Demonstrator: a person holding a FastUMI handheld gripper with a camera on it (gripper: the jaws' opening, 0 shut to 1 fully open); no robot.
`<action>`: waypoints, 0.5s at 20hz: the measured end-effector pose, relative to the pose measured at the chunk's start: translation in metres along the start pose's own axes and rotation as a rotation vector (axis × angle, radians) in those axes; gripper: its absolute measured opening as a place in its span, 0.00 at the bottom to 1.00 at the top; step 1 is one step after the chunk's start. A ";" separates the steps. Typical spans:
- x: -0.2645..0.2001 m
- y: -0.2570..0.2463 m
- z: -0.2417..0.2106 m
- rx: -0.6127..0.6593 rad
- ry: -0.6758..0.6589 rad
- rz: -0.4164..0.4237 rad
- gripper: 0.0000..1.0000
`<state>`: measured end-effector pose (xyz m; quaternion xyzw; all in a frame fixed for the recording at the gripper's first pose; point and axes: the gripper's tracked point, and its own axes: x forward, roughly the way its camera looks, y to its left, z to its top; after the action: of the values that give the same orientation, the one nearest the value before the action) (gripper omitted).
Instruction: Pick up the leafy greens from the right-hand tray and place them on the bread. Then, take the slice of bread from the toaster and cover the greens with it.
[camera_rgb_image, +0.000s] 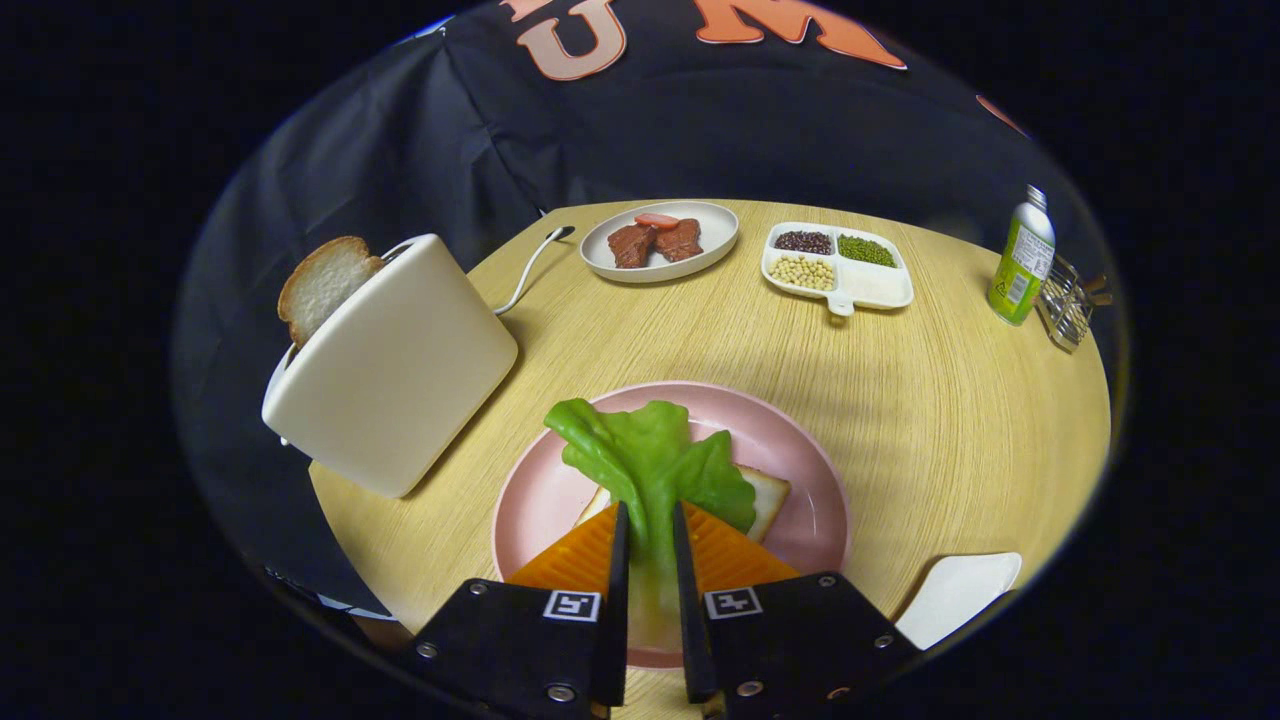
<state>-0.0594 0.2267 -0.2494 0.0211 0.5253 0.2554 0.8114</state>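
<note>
My gripper (648, 515) is shut on the stem of the leafy greens (650, 455), whose leaves stick out ahead of the fingertips. The greens hang over a slice of bread (768, 497) lying on a pink plate (810, 450) right under the fingers. Whether the leaves touch the bread I cannot tell. To the left stands a cream toaster (395, 365) with a second slice of bread (322, 285) poking out of its slot.
Beyond the pink plate sit a white plate with meat pieces (660, 242) and a divided white dish of beans (838, 265). A green bottle (1022, 258) and a wire rack (1068, 300) stand far right. A white tray (958, 592) lies near right. The toaster's cord (530, 265) trails back.
</note>
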 end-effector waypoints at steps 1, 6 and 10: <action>-0.004 0.000 0.003 -0.005 -0.005 -0.003 0.25; -0.025 0.010 0.037 -0.043 -0.071 -0.047 0.54; -0.038 0.048 0.069 -0.070 -0.121 -0.002 0.73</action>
<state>-0.0306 0.2684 -0.1718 0.0073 0.4660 0.2711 0.8422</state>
